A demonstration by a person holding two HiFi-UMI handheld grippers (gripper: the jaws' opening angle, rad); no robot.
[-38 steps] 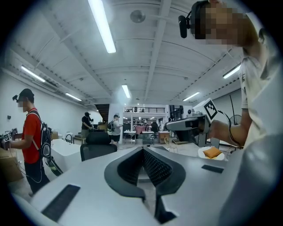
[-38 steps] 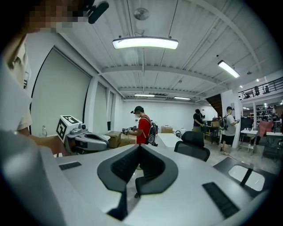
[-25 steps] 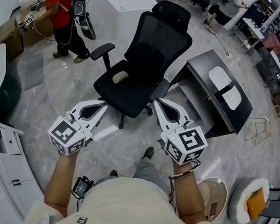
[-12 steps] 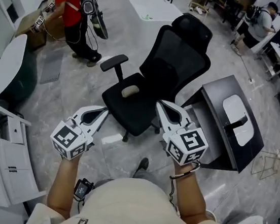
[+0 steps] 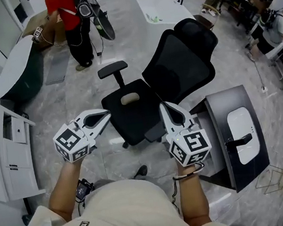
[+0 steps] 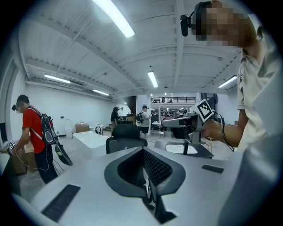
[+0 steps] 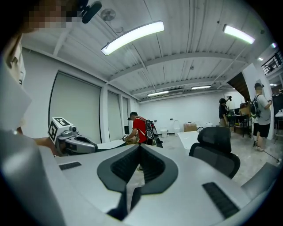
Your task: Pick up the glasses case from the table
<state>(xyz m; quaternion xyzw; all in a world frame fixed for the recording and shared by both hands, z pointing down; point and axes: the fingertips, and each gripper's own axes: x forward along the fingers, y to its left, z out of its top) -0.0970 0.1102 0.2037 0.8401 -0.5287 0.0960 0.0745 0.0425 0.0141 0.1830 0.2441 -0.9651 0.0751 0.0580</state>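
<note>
A white oblong thing, possibly the glasses case, lies on a dark table at the right of the head view; it also shows as a pale shape in the left gripper view. My left gripper is held out over the floor, jaws together and empty. My right gripper points forward beside it, jaws also together and empty, a little left of the dark table. Each gripper's own view shows its tips closed: left, right.
A black office chair stands just ahead of both grippers, with a small beige thing on its seat. A white desk unit is at the left and a white table beyond. A person in red stands farther off.
The chair and dark table have slid down and right in the head view as I moved across the room. Both grippers travelled along, still shut.
</note>
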